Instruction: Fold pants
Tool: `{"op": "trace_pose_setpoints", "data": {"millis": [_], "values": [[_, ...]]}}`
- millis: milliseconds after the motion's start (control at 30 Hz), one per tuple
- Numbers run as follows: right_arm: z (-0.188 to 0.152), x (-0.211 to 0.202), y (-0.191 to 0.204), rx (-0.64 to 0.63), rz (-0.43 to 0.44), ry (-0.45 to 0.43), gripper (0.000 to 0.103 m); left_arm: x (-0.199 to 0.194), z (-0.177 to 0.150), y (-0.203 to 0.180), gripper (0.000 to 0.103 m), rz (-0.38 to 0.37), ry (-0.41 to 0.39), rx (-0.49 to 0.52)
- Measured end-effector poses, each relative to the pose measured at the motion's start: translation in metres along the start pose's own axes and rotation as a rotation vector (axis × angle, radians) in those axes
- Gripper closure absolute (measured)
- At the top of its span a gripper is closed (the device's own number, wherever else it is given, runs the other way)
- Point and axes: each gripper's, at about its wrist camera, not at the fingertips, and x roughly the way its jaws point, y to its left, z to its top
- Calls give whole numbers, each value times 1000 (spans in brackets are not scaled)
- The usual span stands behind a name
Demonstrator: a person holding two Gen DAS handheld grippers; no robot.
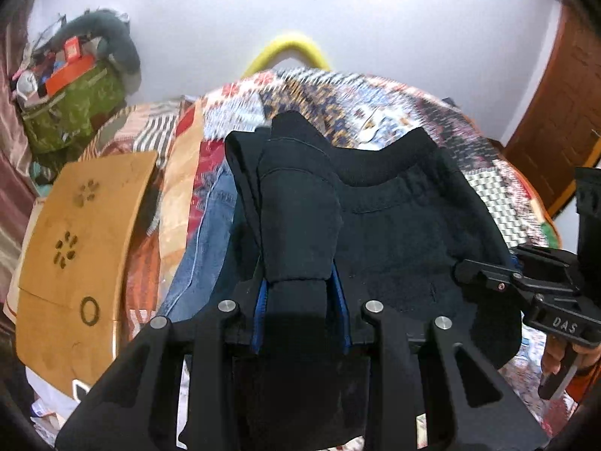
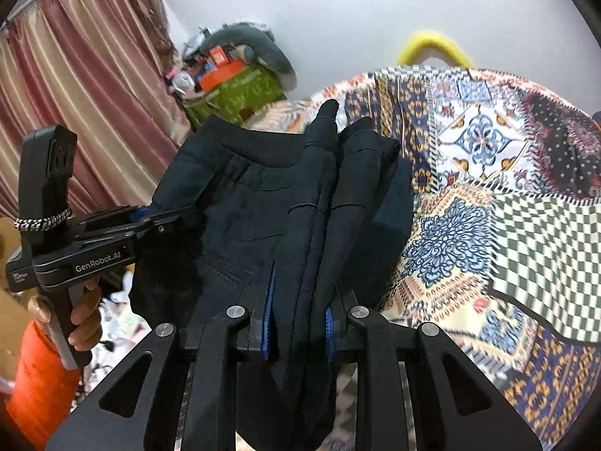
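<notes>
Your pants [image 1: 390, 225] hang over the quilt [image 1: 375, 101] — board [image 1: 75, 248] at 9 o'clock, bag [image 1: 71, 109] at 10.

We see even, soft indoor light, no glare. Motion blur smears the patterned bedspread [image 1: 394, 105] in the left view; the right view is sharper. Strong fisheye bending, dark vignette corners. The black pants [image 2: 240, 203] swallow detail, folds barely read.

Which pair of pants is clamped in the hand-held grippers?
The black fleece pants, clamped by both hand-held grippers; the blue denim jeans lie ungripped underneath.
</notes>
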Motion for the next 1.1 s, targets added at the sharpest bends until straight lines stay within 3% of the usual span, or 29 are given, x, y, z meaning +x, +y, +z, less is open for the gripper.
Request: {"op": "trace_pose_setpoints", "data": {"millis": [267,367,500,600,733,900,1100], "values": [[-4,53,-19,75,-53,74,82,73,-14,25,69,33,123,-45],[-8,50,-22,93,-75,87,75,71,-17,30,64,20,116,-96],[-17,31,-17,87,-72,94,73,53,-18,32,63,23,118,-137],[-20,4,-11,83,-70,59,73,15,-19,29,63,39,76,-133],[-21,-56,12,32,-49,-74,73,-46,-20,19,63,58,4,-126],[-32,-153,62,-69,-32,-267,73,-153,-29,-21,63,81,-168,-44],[-76,-256,132,-195,-16,-483,73,-274,-65,-73,63,37,-382,-4]]}}
